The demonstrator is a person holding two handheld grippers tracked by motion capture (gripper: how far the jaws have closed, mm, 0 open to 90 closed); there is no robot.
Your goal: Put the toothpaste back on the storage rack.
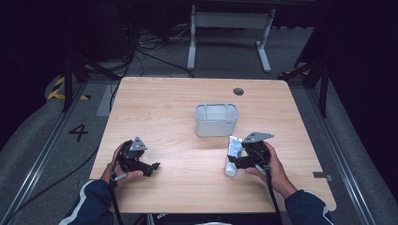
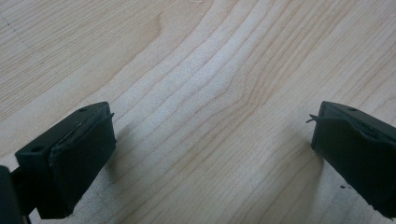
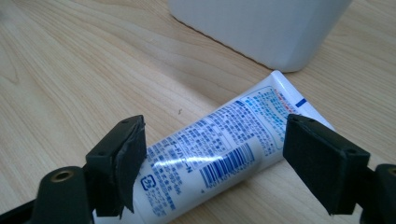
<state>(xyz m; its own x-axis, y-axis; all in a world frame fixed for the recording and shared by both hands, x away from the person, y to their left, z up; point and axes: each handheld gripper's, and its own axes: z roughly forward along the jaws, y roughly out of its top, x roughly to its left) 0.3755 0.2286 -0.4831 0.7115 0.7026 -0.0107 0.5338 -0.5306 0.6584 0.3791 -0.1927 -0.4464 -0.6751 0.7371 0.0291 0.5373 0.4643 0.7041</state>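
Right gripper [image 3: 212, 158] straddles flat tube [image 3: 219, 154].

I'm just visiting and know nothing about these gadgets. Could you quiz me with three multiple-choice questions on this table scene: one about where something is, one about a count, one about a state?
1. Where does the tube lie?
A. inside the container
B. on the table, between the right gripper's jaws
C. on the floor

2. How many white containers stand on the table?
A. one
B. two
C. three

3. How is the left gripper?
A. shut on the tube
B. shut on nothing
C. open over bare wood

Answers: 1 B, the right gripper straddles it on the wood; 2 A, the high view shows a single one; 3 C, its jaws stand wide apart with wood between.
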